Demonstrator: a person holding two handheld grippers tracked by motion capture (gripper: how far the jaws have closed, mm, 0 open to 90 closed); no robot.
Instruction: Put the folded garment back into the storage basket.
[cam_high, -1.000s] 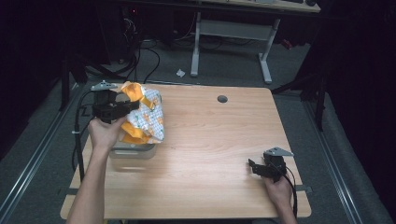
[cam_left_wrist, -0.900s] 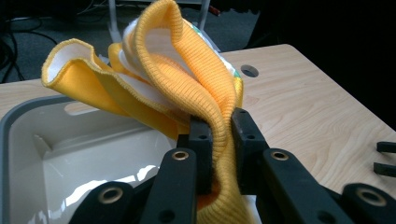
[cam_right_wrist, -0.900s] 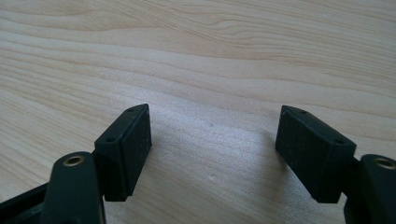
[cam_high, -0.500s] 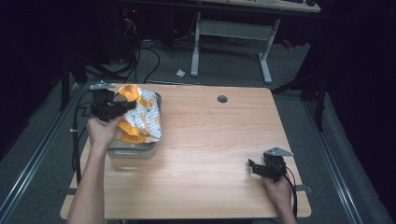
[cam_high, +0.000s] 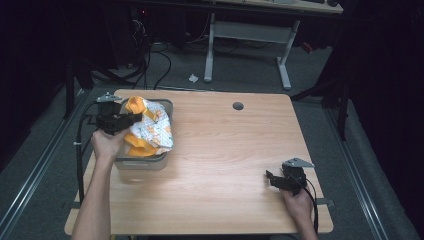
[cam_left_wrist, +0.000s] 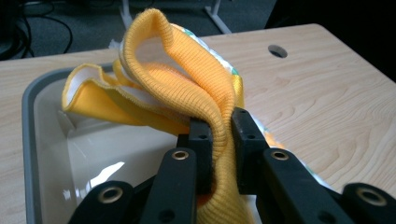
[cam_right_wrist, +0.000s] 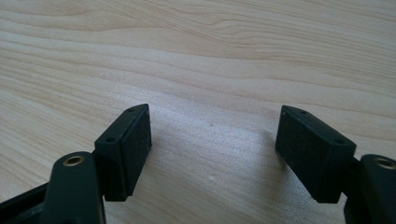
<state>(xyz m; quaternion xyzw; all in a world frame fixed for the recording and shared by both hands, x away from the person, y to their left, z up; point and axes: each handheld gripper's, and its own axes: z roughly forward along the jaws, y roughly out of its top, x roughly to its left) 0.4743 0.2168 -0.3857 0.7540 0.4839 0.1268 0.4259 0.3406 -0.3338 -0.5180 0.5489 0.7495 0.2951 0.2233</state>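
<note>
1. You are working at a pale wood-grain bench (cam_high: 215, 165) in a dark room, with a grey floor around it and loose black cables lying on that floor beyond the far edge.
2. A second desk frame with white legs (cam_high: 247, 37) is standing farther back, well apart from your bench.
3. A round cable hole (cam_high: 238, 106) is sitting near the far edge of the bench, right of centre.
4. Your left tool (cam_high: 131, 118) is gripping the yellow ribbed hem of a garment (cam_left_wrist: 187, 88), its jaws pressing narrow on the cloth from both sides.
5. The garment, yellow with a white printed part, is bunching over a grey bin (cam_high: 145, 161), and part of it is hanging over the bin's right rim.
6. The bin is standing at the left side of the bench, close to the left edge; in the left gripper view its pale inside (cam_left_wrist: 93, 154) is showing under the lifted cloth.
7. Your right tool (cam_high: 272, 178) is resting low near the front right corner, its jaws standing wide apart with bare wood between them.
8. The whole middle of the bench, between the bin and your right tool, is lying open.
9. The right tool is sitting close to the front edge, and its cable is trailing toward you over that edge.
</note>
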